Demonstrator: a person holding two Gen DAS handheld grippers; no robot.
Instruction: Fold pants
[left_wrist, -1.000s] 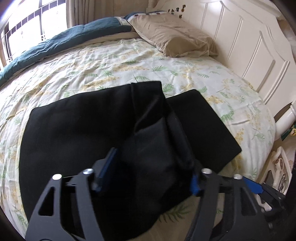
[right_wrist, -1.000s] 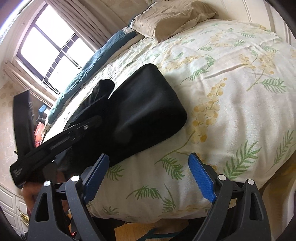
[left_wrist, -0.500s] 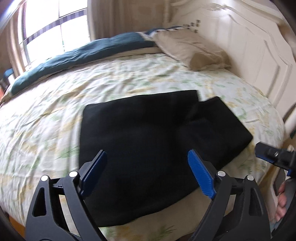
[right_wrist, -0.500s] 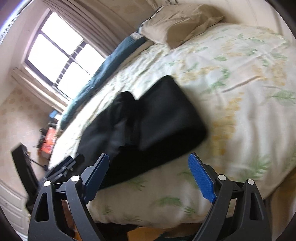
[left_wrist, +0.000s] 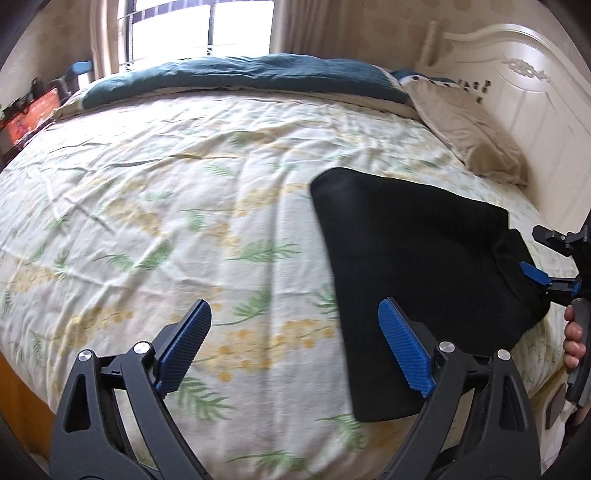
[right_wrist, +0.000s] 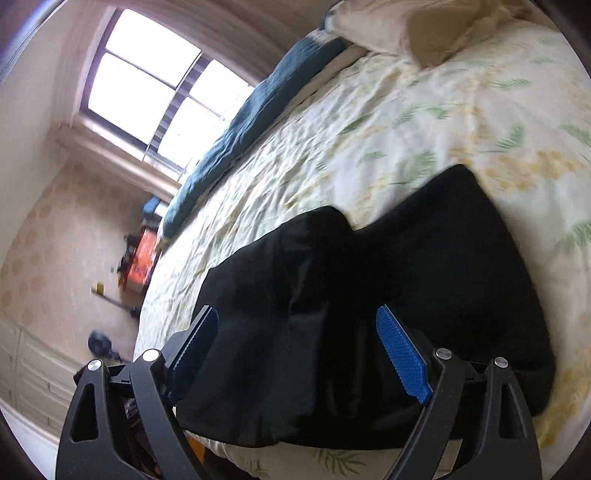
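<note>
We've got both claws spread wide, holding nothing: left gripper (left_wrist: 291, 350) has the black pants (left_wrist: 417, 266) off to its right, right gripper (right_wrist: 295, 354) hovers right over them. Soft, floppy fabric, probably light, so we'd pinch a folded edge.

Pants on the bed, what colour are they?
The pants are plain black, clearest in the left wrist view.

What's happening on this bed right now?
A person with a gripper in each hand is folding black pants on a floral bedsheet. The pants lie in a partly folded bundle near the bed's edge. Neither gripper holds them: the left gripper is open over bare sheet, the right gripper open above the pants.
</note>
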